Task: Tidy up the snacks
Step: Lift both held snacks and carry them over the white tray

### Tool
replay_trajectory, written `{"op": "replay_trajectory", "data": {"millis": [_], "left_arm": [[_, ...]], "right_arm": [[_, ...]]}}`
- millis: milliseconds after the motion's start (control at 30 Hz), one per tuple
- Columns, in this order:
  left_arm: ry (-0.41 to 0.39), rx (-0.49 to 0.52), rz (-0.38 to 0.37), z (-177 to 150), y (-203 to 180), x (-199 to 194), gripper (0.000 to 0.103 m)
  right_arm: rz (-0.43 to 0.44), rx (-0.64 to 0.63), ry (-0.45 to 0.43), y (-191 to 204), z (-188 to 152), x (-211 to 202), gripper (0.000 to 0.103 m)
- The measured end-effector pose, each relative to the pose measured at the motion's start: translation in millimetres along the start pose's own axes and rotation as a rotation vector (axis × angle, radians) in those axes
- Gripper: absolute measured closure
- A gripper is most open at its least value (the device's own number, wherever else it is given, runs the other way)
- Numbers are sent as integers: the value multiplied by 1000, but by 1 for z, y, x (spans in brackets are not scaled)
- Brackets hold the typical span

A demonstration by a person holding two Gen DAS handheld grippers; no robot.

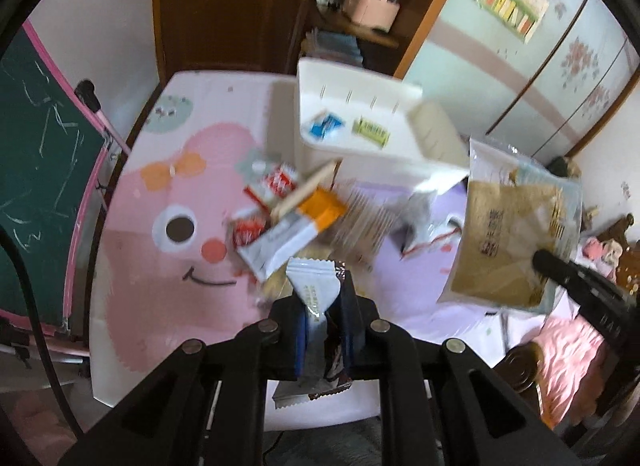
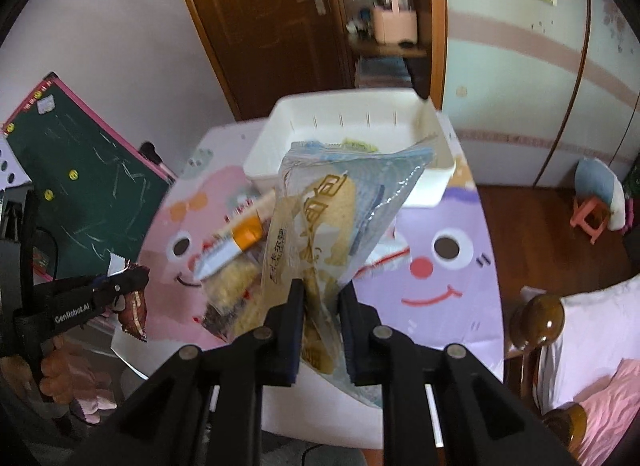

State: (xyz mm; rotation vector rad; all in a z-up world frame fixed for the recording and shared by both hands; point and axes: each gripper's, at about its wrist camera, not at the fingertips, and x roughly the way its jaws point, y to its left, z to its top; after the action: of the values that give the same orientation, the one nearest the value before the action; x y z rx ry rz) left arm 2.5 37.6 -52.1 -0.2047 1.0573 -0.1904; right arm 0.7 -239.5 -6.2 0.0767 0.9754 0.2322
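- The left gripper (image 1: 322,322) has its jaws clenched on a small white and brown snack packet (image 1: 314,286), up above the worktop (image 1: 132,266).
- The right gripper (image 2: 322,330) has its jaws clenched on a big clear bread bag (image 2: 332,217), also up in the air.
- The white bin (image 1: 360,105) sits at the back of the worktop with a blue packet (image 1: 325,124) and a green packet (image 1: 370,130) inside.
- More snacks (image 1: 288,217) lie in a heap in front of the bin.

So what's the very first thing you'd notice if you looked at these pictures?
Probably the two snacks held up in the air: the left gripper pinches a small white and brown wrapper, and the right gripper grips a big clear bread bag. Behind them, a white bin waits at the far side of the table, and a pile of snacks lies on the smiley-face tablecloth.
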Motion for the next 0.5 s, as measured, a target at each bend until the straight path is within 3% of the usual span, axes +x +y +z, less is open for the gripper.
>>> {"op": "replay_trajectory", "data": {"millis": [500], "left_arm": [[-180,92,31,97,-63,-46,92]], "right_arm": [[-43,-18,-185,-4,68,-48,87]]}}
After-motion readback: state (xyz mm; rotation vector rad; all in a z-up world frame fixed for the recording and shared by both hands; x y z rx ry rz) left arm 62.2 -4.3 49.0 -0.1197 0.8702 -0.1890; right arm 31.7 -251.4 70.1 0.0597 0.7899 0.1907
